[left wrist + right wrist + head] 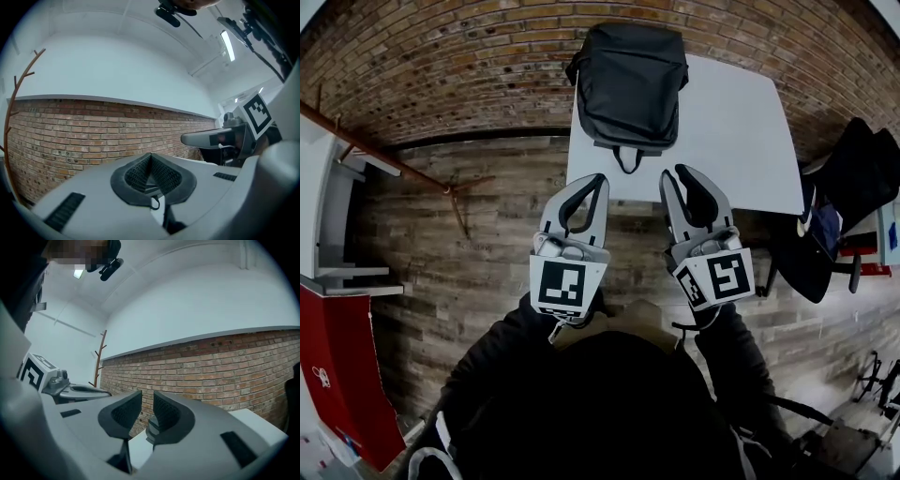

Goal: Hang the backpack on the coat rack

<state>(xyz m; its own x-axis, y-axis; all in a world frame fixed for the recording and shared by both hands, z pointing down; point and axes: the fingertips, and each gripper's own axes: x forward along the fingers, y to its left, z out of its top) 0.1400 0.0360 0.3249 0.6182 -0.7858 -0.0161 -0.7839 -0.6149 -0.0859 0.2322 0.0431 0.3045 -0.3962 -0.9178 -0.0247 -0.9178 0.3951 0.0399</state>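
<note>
A black backpack (pixel 628 80) lies flat on the white table (pixel 741 141), its carry loop toward me. The brown wooden coat rack (pixel 394 159) stands at the left by the brick wall; its branched top shows in the left gripper view (pixel 14 103) and the right gripper view (pixel 99 357). My left gripper (pixel 598 180) hovers over the table's near edge, just short of the backpack, jaws shut with nothing between them (pixel 150 157). Beside it, my right gripper (pixel 675 173) holds its jaws partly apart and empty (pixel 147 397). Both point level toward the backpack.
A black office chair (pixel 853 187) draped with dark cloth stands right of the table. A red panel (pixel 337 375) and white shelves (pixel 347 272) are at the left. Wood-plank floor lies between me, the table and the rack.
</note>
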